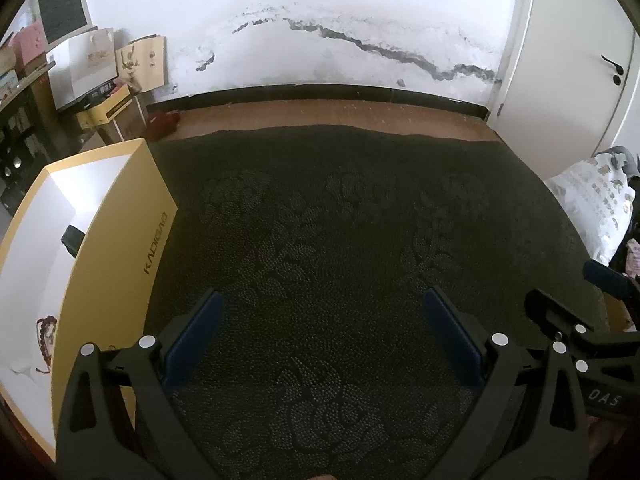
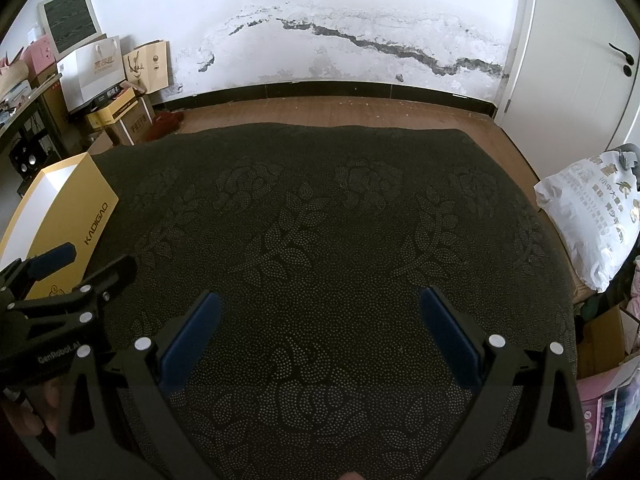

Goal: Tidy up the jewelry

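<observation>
A yellow open box [image 1: 116, 240] with a white inside stands on the left of a dark patterned cloth [image 1: 340, 220]. In it lie a brown bead bracelet [image 1: 44, 334] near the front and a small black item [image 1: 72, 239] further back. My left gripper [image 1: 324, 304] is open and empty, hovering over the cloth right of the box. My right gripper [image 2: 320, 304] is open and empty over the cloth's middle. The box also shows in the right wrist view [image 2: 68, 216], with the left gripper [image 2: 60, 276] in front of it.
A white printed sack [image 2: 592, 216] lies at the cloth's right edge. Cartons and paper bags [image 2: 116, 84] are stacked at the back left beside a shelf. A white door [image 2: 580, 60] stands at the back right. A cracked white wall runs behind the wooden floor.
</observation>
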The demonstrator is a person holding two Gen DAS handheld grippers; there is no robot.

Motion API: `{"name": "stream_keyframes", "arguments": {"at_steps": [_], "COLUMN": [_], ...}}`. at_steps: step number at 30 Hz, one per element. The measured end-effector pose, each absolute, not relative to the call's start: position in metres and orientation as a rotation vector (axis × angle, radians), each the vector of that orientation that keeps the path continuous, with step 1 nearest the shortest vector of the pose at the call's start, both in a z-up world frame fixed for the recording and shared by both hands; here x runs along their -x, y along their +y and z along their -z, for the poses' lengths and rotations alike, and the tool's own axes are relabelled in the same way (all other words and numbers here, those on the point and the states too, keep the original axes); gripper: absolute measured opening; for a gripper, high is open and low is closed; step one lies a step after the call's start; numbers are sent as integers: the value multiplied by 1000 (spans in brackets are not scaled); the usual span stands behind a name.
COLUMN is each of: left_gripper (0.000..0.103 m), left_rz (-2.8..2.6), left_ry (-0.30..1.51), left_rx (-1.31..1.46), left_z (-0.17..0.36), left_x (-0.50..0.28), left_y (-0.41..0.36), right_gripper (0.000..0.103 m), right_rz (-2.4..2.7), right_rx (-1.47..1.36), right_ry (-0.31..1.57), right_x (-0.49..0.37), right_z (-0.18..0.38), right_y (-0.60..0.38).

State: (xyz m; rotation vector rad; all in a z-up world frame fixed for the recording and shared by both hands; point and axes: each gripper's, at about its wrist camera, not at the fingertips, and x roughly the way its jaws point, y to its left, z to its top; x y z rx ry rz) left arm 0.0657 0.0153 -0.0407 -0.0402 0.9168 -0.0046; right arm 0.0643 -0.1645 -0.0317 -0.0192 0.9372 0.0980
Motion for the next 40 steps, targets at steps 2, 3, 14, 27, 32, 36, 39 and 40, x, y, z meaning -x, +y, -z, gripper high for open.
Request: {"name": "stream_keyframes", "arguments": {"at_steps": [2, 3, 14, 27, 32, 36, 39, 40], "left_gripper": [97, 97, 97, 97, 97, 97, 97, 97], "left_rz": [2, 5, 30, 30, -6, -23, -13, -13], "left_ry": [924, 929, 958, 977, 919, 915, 936, 940], "left_rx": [46, 48, 87, 132, 68, 45, 61, 63], "left_z": [41, 42, 46, 52, 45, 42, 44, 44], "left_x": [-66, -67, -71, -67, -65, -65, -66, -66], "left_y": [16, 17, 20, 17, 12, 11, 11, 12], "right_gripper": [96, 96, 96, 96, 96, 96, 96, 96], "right_rz": [-99, -99, -98, -94, -94, -93, -95, -94], "right_rx": [20, 21, 21, 17, 17, 15, 17, 18], "right_ry": [937, 938, 937, 933, 934, 934, 935, 934], "right_x": [-64, -64, -65, -65, -64, -65, -65, -64], "right_z": [32, 32, 31, 31, 31, 31, 31, 31], "right_y": [-164, -165, -164, -165, -166, -166, -166, -166]}}
